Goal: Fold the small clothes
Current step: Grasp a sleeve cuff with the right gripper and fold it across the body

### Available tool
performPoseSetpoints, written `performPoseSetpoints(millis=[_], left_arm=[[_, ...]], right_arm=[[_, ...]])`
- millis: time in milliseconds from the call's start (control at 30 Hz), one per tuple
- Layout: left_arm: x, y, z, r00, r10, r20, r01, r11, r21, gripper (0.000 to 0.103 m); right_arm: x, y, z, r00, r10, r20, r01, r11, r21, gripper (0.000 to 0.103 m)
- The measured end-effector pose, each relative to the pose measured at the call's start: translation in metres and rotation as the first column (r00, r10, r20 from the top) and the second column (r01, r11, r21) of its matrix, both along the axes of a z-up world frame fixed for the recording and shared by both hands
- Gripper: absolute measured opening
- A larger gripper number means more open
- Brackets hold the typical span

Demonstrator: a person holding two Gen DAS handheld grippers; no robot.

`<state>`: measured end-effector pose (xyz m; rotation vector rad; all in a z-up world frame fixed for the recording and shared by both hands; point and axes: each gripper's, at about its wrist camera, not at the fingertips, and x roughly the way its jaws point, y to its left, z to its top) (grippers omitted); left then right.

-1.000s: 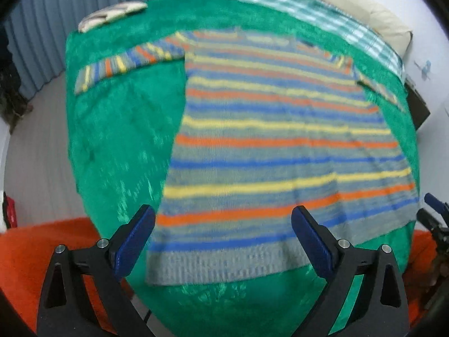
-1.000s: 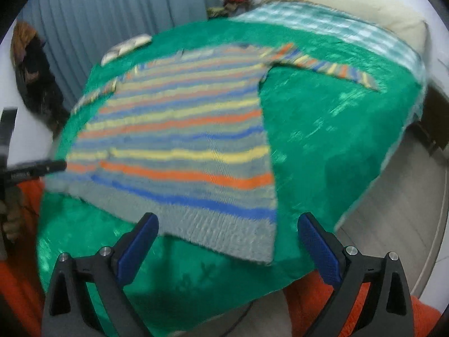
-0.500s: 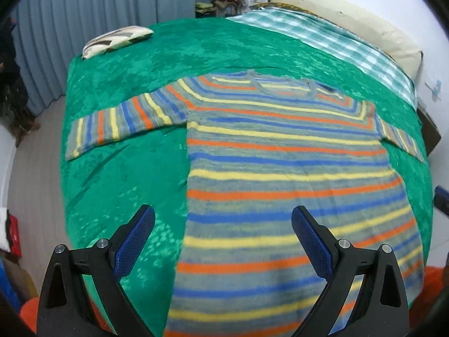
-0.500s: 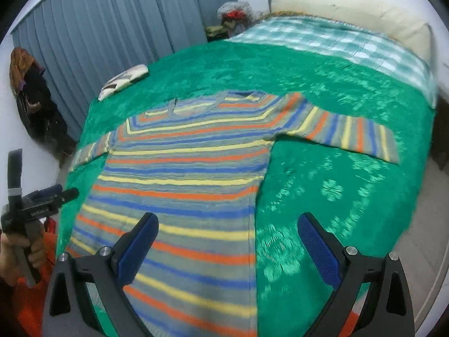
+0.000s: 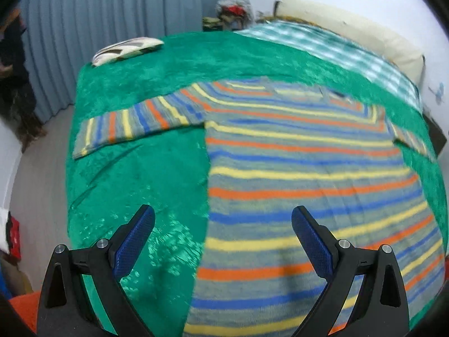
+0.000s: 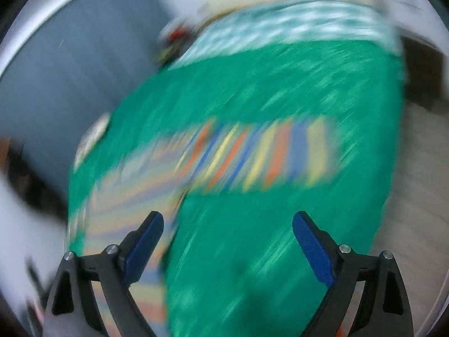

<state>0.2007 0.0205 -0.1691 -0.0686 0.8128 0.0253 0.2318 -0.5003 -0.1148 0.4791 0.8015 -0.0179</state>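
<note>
The sweater (image 5: 303,174) is matt ribbed knit. The green bedspread (image 5: 146,174) is plush cloth with a sheen. The left hand-held gripper (image 5: 223,234) looks like matt black plastic, with textured blue pads (image 5: 132,245) and shiny metal screws (image 5: 102,243)

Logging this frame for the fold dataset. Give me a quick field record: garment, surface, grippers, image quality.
garment: striped sweater, spread flat, sleeves out to the sides, unfolded
surface: green bedspread
left gripper: open, empty, above the sweater's left edge
right gripper: open, empty, facing the right sleeve
other: folded cloth at the far corner
image quality: right wrist view heavily motion-blurred
</note>
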Motion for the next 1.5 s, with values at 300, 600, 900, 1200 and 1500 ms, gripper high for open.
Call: performPoseSetpoints(millis=[300, 600, 900, 1200, 1500], left_arm=[[0.018, -0.005, -0.015, 0.998, 0.041, -0.057, -0.043, 0.999, -0.018, 0.098], [0.023, -0.022, -0.028, 0.996, 0.01, -0.089, -0.008, 1.0, 0.023, 0.098], [0.021, -0.016, -0.024, 0.997, -0.004, -0.072, 0.003, 1.0, -0.018, 0.098], [0.019, -0.001, -0.026, 0.996, 0.017, -0.083, -0.018, 1.0, -0.013, 0.098], [0.02, 0.009, -0.027, 0.996, 0.033, -0.085, -0.038, 0.998, -0.053, 0.098]], right_arm=[[0.077, -0.11, -0.062, 0.964, -0.162, -0.21, 0.205, 0.958, 0.202, 0.072], [0.091, -0.097, -0.073, 0.927, -0.147, -0.345, 0.187, 0.979, 0.086, 0.002], [0.119, 0.037, 0.048, 0.985, -0.091, -0.148, 0.009, 0.876, -0.481, 0.002], [0.184, 0.193, 0.035, 0.872, 0.482, -0.082, -0.469, 0.872, 0.139, 0.065], [0.183, 0.145, 0.02, 0.925, 0.339, -0.17, -0.334, 0.941, 0.056, 0.067]])
